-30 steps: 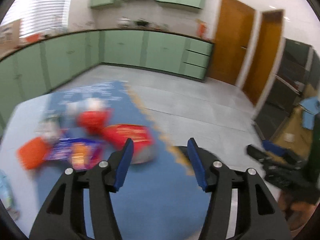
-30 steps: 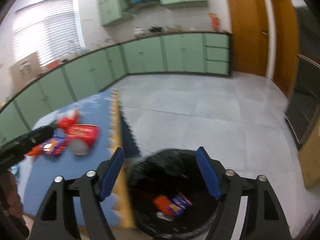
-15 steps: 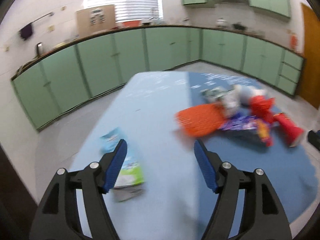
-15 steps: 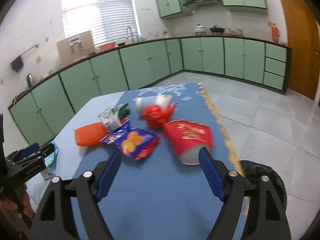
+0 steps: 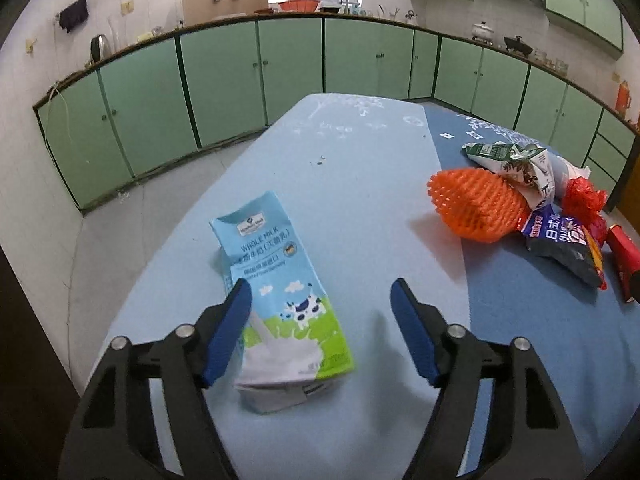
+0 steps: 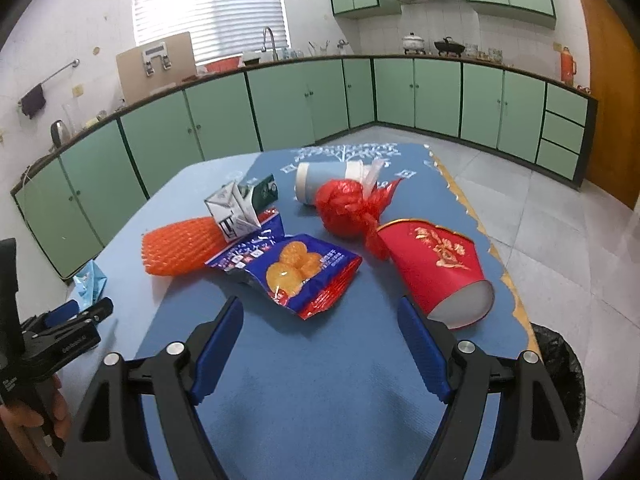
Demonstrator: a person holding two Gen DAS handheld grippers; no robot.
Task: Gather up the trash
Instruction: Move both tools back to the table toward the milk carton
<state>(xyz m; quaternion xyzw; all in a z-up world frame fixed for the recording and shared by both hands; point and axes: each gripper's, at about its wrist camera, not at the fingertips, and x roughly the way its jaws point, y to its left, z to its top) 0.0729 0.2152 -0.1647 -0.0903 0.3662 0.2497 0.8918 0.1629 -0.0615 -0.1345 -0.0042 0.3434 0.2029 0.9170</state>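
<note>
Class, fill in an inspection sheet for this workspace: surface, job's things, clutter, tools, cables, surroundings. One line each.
Surface: table with blue covering.
Job's things: milk carton lying flat between the fingers of the left tool; orange foam net, snack packet, red cup on its side, red bag, folded carton, pale cup; black bin beside the table.
Clutter: nothing seen.
Tools: left open; right tool open, empty.
Cables: nothing seen.
Surroundings: green cabinets.

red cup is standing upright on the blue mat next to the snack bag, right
Not upright. The right wrist view shows the red cup lying on its side, its open mouth towards the camera. It is on the blue mat, beside the snack bag.
</note>
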